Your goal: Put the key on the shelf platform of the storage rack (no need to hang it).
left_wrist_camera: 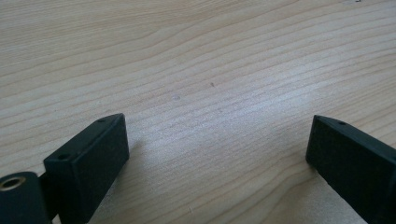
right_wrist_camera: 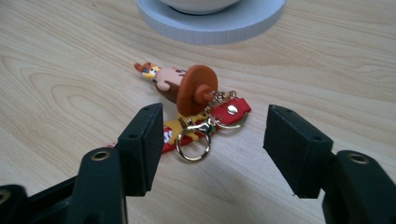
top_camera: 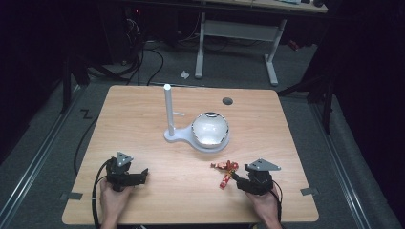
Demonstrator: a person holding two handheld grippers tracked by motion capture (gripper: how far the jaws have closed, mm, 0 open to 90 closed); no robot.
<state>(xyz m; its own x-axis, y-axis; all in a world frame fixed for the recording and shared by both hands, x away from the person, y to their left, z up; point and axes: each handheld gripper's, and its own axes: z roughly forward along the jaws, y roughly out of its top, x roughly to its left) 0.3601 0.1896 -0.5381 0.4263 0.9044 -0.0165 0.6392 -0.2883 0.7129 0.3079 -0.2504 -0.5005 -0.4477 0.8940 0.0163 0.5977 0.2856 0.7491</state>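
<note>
High view: wooden tabletop (top_camera: 143, 109). The white stand (top_camera: 170, 114) with its upright post sits at mid-table, and a shiny bowl (top_camera: 210, 129) rests on the stand's round base. The keychain (top_camera: 227, 171), red and yellow, lies on the wood on the near side of the stand, toward the person. Right gripper (top_camera: 237, 179) is just beside the keychain, held by the right hand (top_camera: 265, 205). Left gripper (top_camera: 143, 174) is well apart from the stand, near-left of it, in the left hand (top_camera: 114, 200). A dark round hole (top_camera: 227, 100) sits beyond the stand.

Left gripper view: left gripper (left_wrist_camera: 217, 149) jaws released, wide apart, with bare tabletop (left_wrist_camera: 196, 70) between them.

Right gripper view: right gripper (right_wrist_camera: 212, 140) jaws released, straddling the keychain's metal ring (right_wrist_camera: 192, 147) without touching it. Keychain (right_wrist_camera: 187, 88) has a cartoon figure with a brown disc, a red strap and a clasp. It lies flat just short of the stand's base (right_wrist_camera: 210, 23).
</note>
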